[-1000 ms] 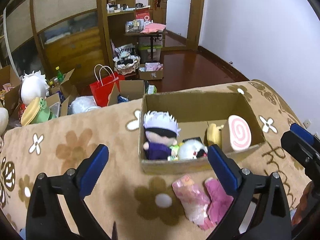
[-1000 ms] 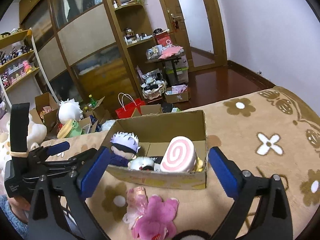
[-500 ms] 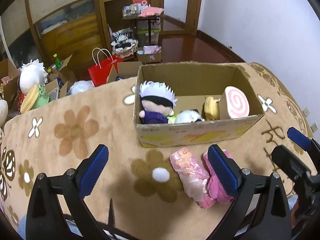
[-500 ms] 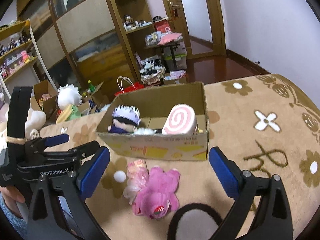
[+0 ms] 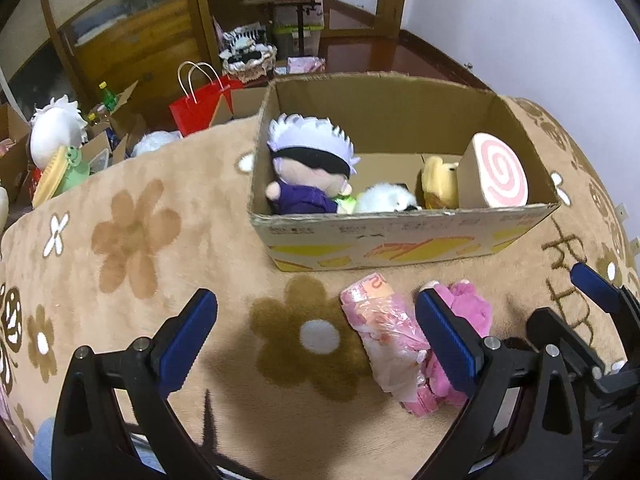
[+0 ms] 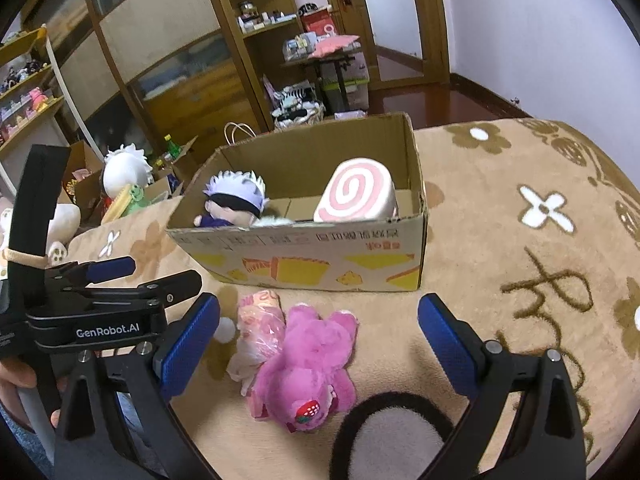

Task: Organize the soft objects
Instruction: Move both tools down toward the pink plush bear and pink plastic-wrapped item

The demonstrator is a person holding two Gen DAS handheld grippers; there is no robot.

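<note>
Two soft toys lie on the flowered blanket (image 5: 132,240) just in front of the cardboard box (image 6: 320,256): a pink plush (image 6: 308,364) and, touching its left side, a plastic-wrapped pink toy (image 6: 256,320). Inside the box sit a white-haired doll (image 5: 308,168), a swirl-roll cushion (image 5: 500,176) and a yellow plush (image 5: 440,180). The left gripper (image 5: 316,338) and right gripper (image 6: 320,340) hover before the box, both spread wide and empty.

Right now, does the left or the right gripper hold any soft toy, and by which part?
Nothing is held. The left gripper and the right gripper are both open and empty; the fluffy pink plush bear lies free on the brown flowered blanket.
</note>
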